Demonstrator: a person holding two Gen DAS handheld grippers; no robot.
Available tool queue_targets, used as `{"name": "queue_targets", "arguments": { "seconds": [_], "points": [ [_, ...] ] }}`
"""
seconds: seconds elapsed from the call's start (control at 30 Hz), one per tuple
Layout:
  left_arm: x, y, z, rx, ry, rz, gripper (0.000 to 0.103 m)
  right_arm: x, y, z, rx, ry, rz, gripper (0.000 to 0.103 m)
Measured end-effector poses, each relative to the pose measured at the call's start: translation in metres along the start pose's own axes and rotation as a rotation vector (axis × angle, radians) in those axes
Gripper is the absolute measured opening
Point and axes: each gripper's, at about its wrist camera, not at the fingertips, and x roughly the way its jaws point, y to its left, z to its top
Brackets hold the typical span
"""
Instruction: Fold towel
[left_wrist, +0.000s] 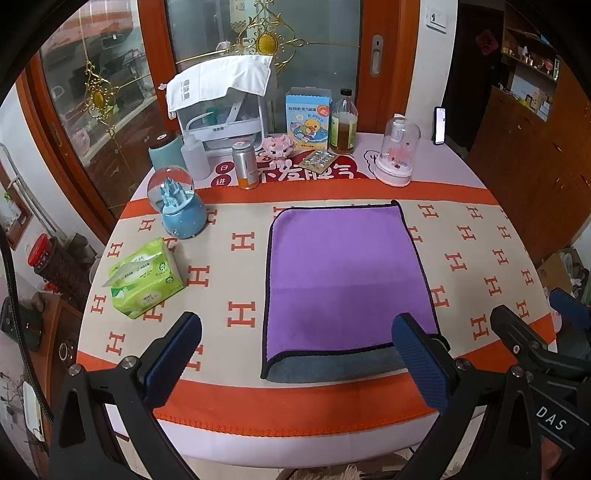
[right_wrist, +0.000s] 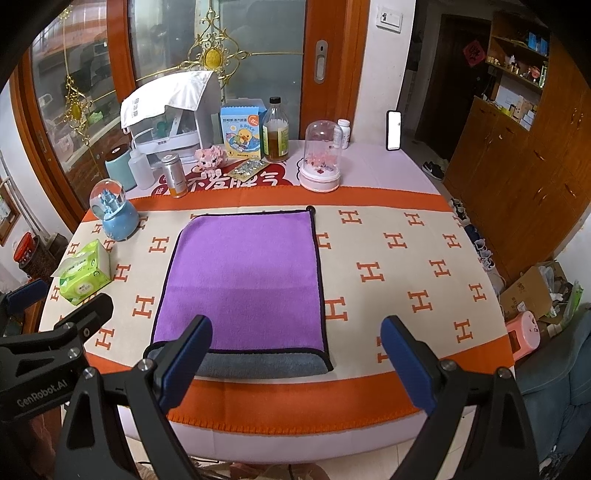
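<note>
Purple microfibre towel with a dark bound edge (left_wrist: 347, 273) spread flat on the orange-and-cream H-patterned cloth of the round worktop (left_wrist: 236, 258), centre of the frame in both views. Already doubled over, by the look of it — a grey underside strip (left_wrist: 332, 363) peeking out below the near purple edge, so one fold apparently made and another likely due.

Left gripper (left_wrist: 295, 354) low in the frame, blue-padded fingers (left_wrist: 173, 354) spread wide, holding nothing, hovering short of the towel's near edge. Right gripper (right_wrist: 295, 354) likewise wide apart and empty, its left finger overlapping the towel's lower-left corner in the picture; touching or not, cannot tell.

Step in hand, as a judgement: between folds, both tools lined up along the near side. Next move probably calls for pinching the two near corners — or one side edge — through both layers, lifting cleanly and carrying across without dragging the lower layer askew.

Left wrist view: green tissue pack (left_wrist: 146, 282) large at mid-left, blue snow-globe ornament (left_wrist: 181, 206) above it, and the right gripper's black body at lower right. Right wrist view: the towel's right edge and the bare patterned cloth beyond it in full, a white pill bottle (right_wrist: 344, 133) behind the pink-based glass dome (right_wrist: 320, 158), a pink device (right_wrist: 522, 334) off the worktop at lower right, plus the left gripper's body at lower left.
</note>
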Motion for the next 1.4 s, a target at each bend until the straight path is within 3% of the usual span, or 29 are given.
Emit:
{"name": "queue_targets", "arguments": {
  "seconds": [0.5,0.77,0.9,1.4],
  "points": [
    [-0.005,0.018,-0.002,0.057,-0.029,-0.029,0.102,-0.014,0.023,-0.009,0.014,-0.045,-0.031,0.093],
    [-0.004,0.029,-0.006,0.064,-0.047,-0.114,0.102,-0.017,0.029,-0.016,0.026,-0.042,-0.047,0.093],
    [0.005,0.029,-0.006,0.061,-0.039,-0.108,0.102,-0.011,0.027,-0.015,0.017,-0.028,-0.044,0.093],
    [0.085,0.026,-0.010,0.031,0.125,-0.035,0.099,0.070,-0.004,-0.011,-0.025,0.084,0.012,0.093]
  ]
}}
